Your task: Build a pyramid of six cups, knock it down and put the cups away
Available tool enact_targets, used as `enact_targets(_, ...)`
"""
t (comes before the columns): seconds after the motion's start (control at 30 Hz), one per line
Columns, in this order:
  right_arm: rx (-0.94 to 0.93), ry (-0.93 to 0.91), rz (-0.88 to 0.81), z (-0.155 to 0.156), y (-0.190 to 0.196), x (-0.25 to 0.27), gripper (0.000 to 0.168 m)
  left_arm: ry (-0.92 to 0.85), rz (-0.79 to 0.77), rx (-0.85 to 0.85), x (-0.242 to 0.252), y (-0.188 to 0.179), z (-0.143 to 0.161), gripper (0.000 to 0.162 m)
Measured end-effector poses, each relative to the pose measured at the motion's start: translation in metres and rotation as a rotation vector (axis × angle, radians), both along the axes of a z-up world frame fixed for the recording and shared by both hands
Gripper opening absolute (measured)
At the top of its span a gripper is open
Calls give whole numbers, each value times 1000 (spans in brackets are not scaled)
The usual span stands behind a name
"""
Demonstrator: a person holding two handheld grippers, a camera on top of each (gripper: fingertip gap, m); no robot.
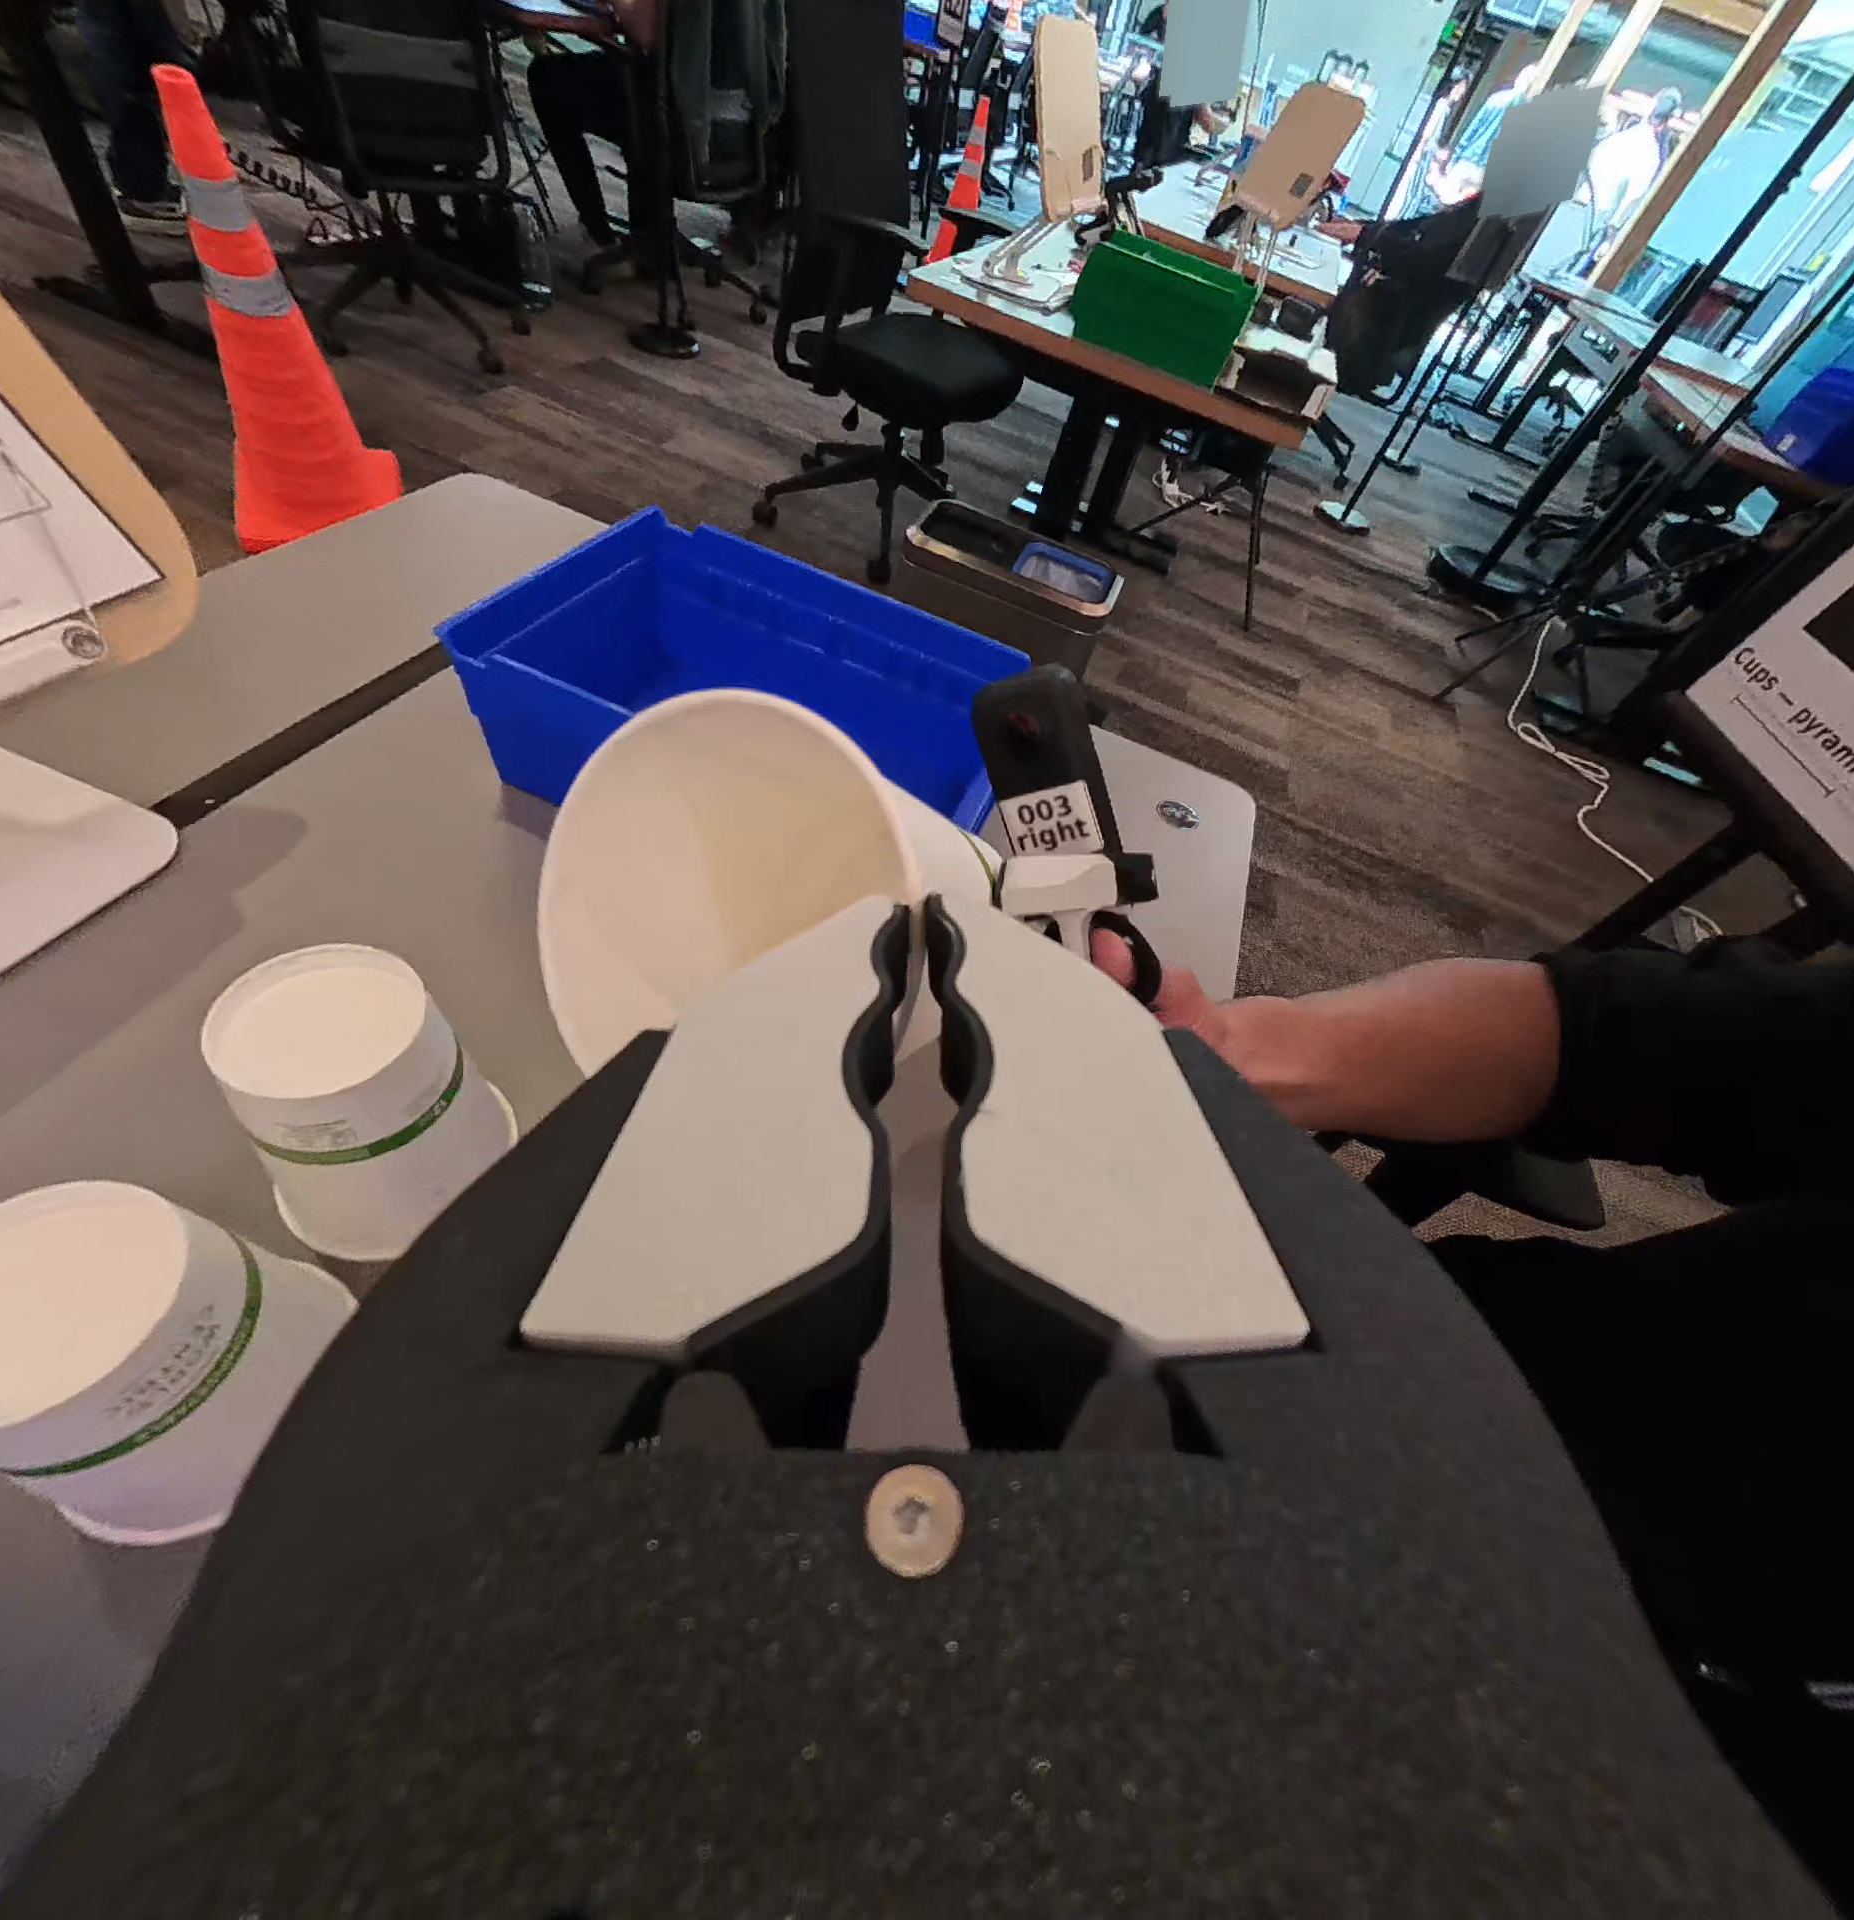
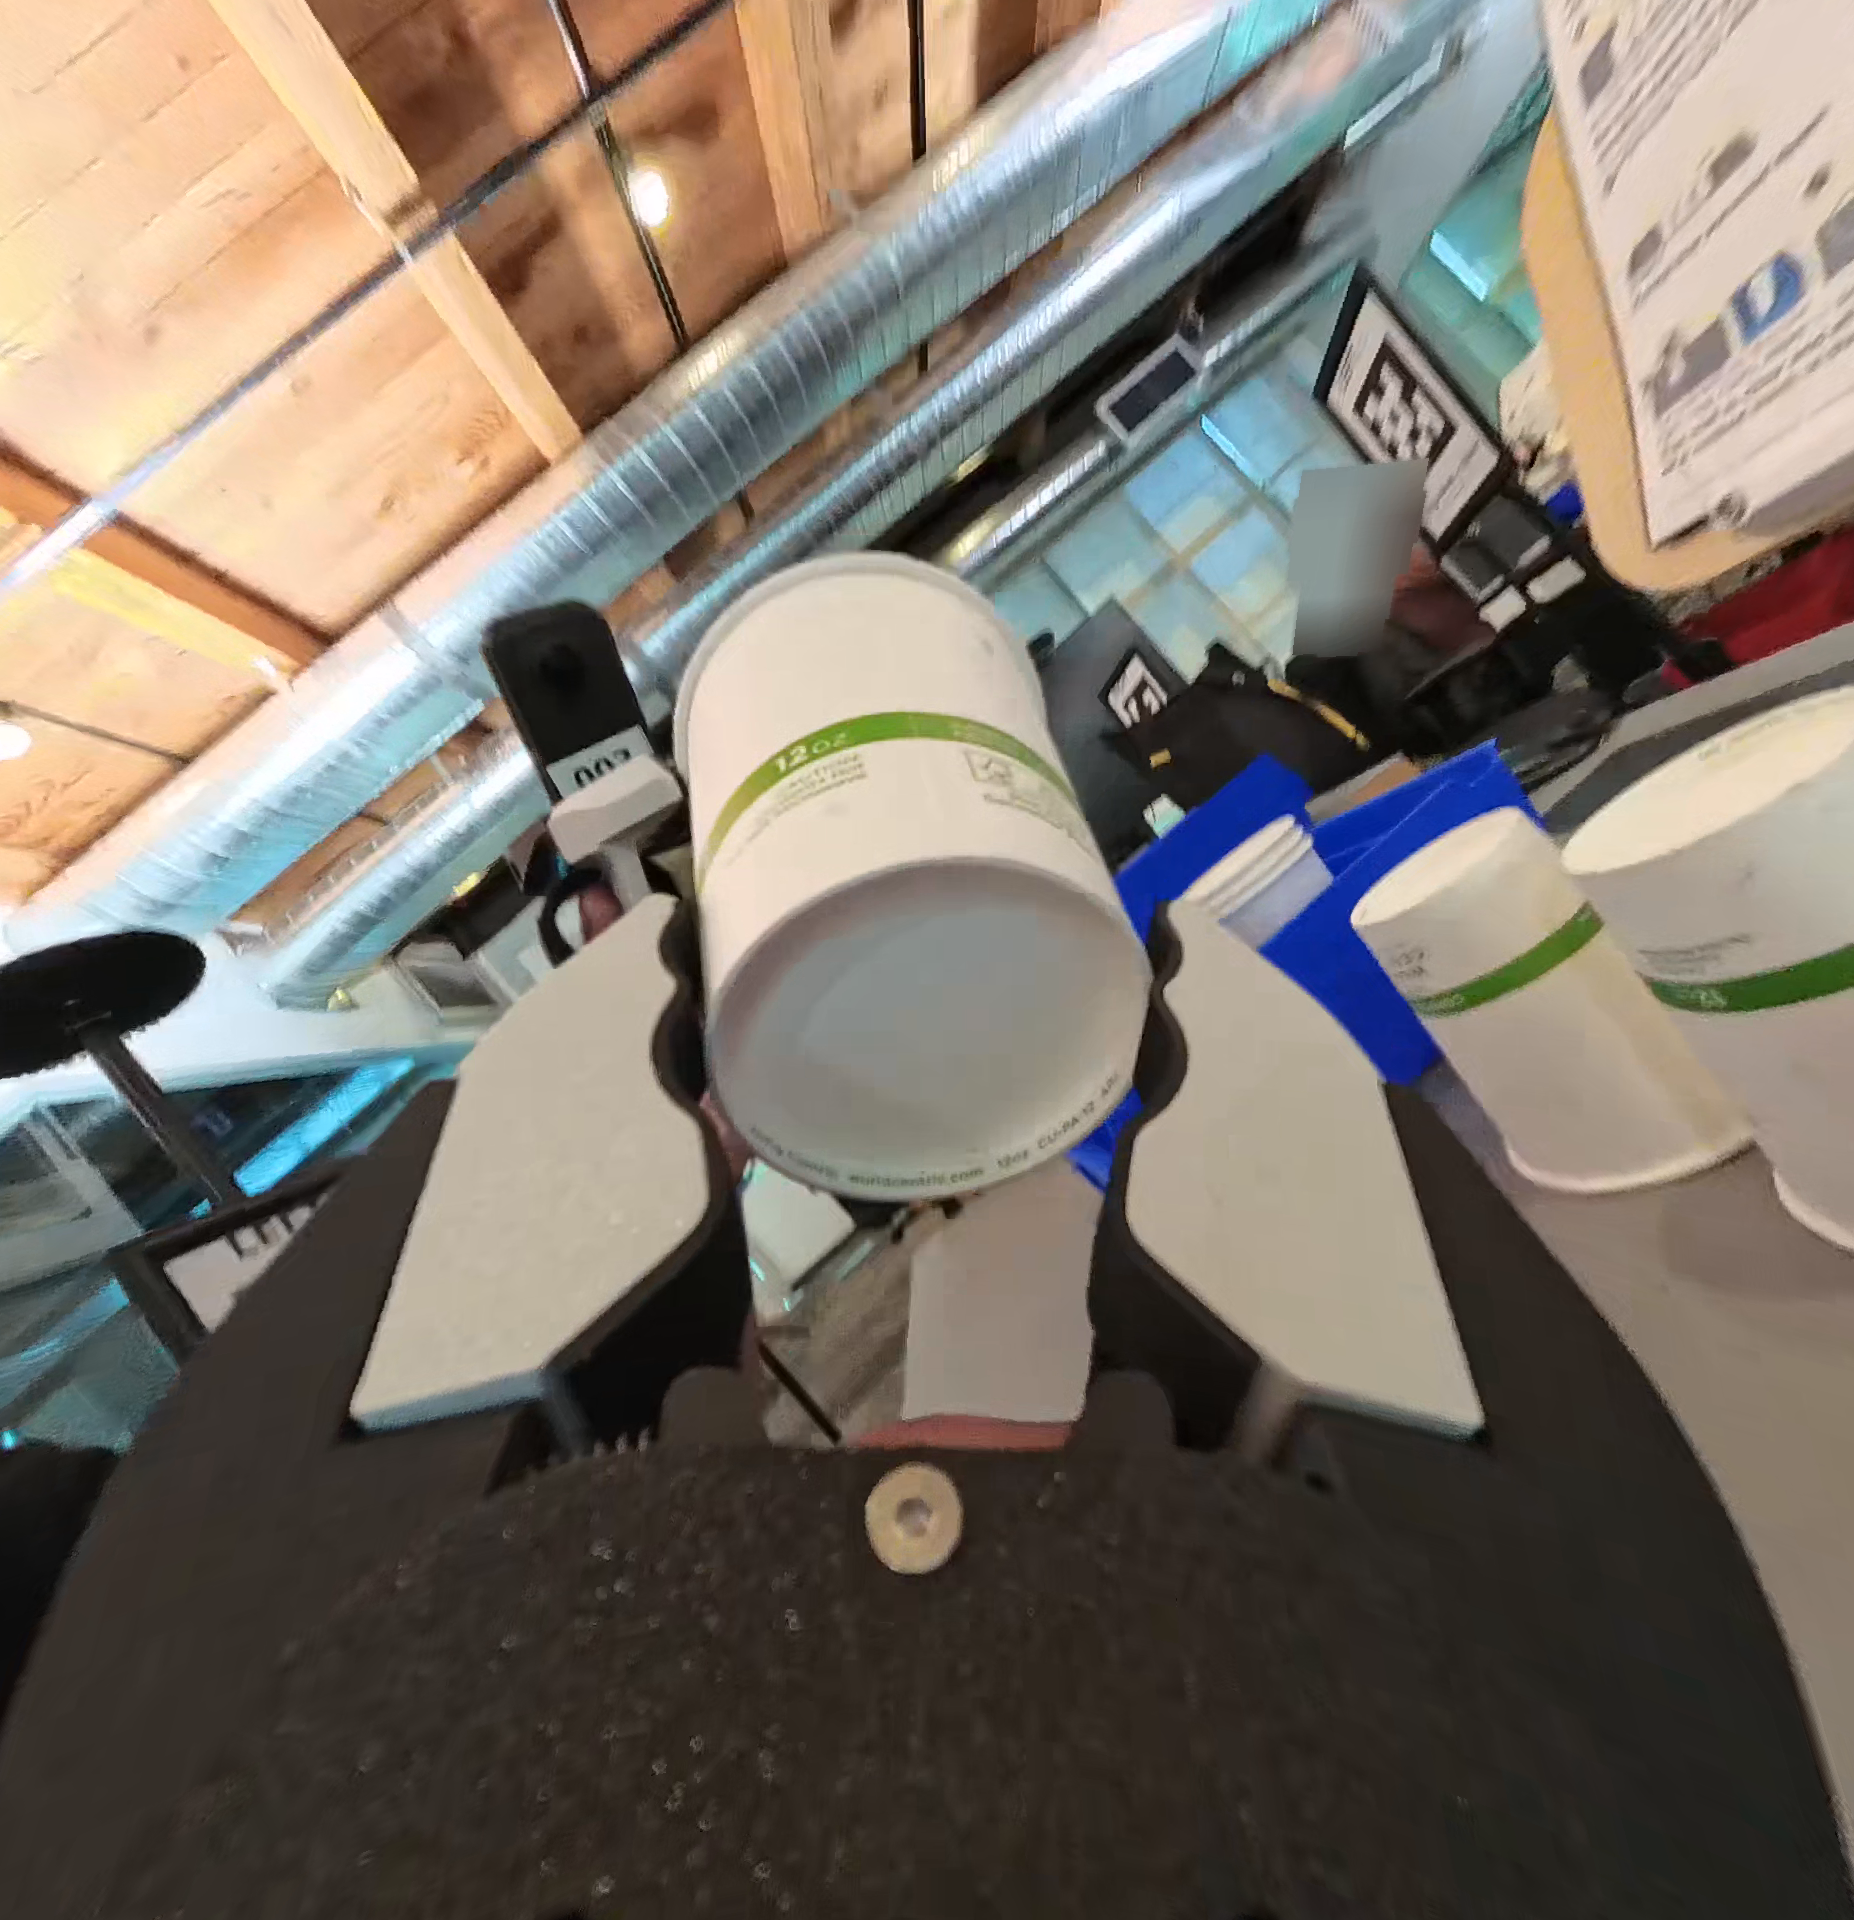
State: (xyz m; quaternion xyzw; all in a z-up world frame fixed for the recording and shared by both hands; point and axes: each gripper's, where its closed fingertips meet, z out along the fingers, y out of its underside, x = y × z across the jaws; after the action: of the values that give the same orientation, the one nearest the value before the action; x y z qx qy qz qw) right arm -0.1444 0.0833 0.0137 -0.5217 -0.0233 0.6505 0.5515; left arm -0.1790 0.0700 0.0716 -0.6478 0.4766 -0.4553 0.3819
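A: Right, the left hand-held gripper (image 1: 918, 920) is nearly shut, pinching the rim of a white paper cup with a green band (image 1: 736, 873); the right hand-held gripper (image 2: 918, 997) grips its base end, wider.

B: One should let go before it is set upside down beside the two upturned cups (image 1: 351, 1091) on the grey tabletop (image 1: 310, 831), near the blue plastic bin (image 1: 715, 634).

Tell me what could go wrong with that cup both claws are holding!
1. The left claw pinches only the thin rim of the white paper cup with the green band, while the right claw clamps its base. Pulling apart might crush or tear it.
2. If either lets go, the tilted cup could fall and miss the blue plastic bin.
3. A swing could topple the two upside-down white paper cups nearby.
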Motion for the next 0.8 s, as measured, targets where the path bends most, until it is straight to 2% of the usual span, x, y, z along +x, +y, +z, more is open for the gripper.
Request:
enact_targets(0.07, 9, -49, -25, -2, 0, 2, 80, -3, 35, 10, -6, 0, -8, 3)
enact_targets(0.13, 26, -123, -57, 3, 3, 10, 80, -40, 124, 20, -17, -1, -15, 29)
enact_targets(0.2, 81, -257, -135, 22, 8, 30, 81, -56, 223, -4, -35, -6, -36, 45)
enact_targets(0.27, 144, -459, -247, 50, 17, 57, 81, -49, 305, -41, -53, -16, -74, 56)
enact_targets(0.37, 219, -876, -452, 85, 45, 95, 81, -30, 451, -64, -81, -23, -133, 62)
enact_targets(0.43, 203, -1113, -487, 97, 67, 109, 81, 19, 504, -82, -97, -24, -159, 67)
enact_targets(0.5, 156, -1319, -465, 100, 94, 115, 81, 29, 557, -54, -110, -17, -168, 68)
enact_targets(0.63, 24, -1717, -310, 73, 148, 120, 81, 94, 615, 56, -126, 3, -168, 72)
enact_targets(0.8, -146, -2032, 93, -12, 175, 111, 81, 147, 651, 195, -131, 9, -163, 75)
